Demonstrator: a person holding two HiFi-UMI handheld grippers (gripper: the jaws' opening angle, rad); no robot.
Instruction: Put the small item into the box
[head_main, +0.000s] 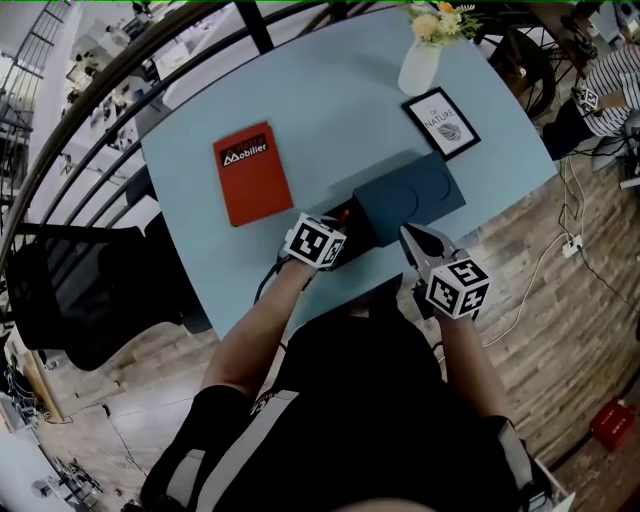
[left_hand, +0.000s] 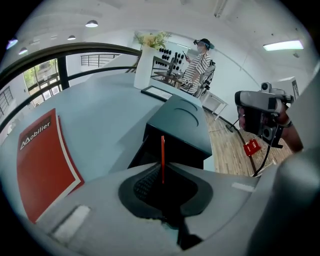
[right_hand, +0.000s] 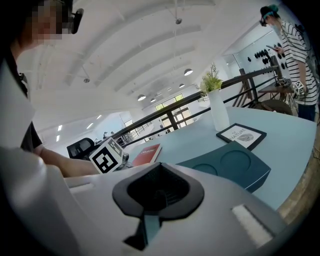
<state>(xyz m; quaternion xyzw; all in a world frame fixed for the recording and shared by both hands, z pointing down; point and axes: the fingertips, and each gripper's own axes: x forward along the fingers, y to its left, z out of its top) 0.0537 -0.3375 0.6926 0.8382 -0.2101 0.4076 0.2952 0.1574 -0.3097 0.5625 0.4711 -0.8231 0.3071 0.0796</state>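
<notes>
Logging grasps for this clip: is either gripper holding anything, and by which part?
The left gripper pinches a thin red item by its lower end; the right gripper holds nothing.

An open-plan office mezzanine: curved black railing (head_main: 258, 30), office chair (head_main: 70, 290), wood floor (head_main: 590, 300), pale blue worktop (head_main: 320, 100) with flower vase (head_main: 418, 68).

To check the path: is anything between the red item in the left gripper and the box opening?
Nothing visible does. The left gripper holds the item right before the box, facing its open dark end. The right gripper is off to the side, not in between.
</notes>
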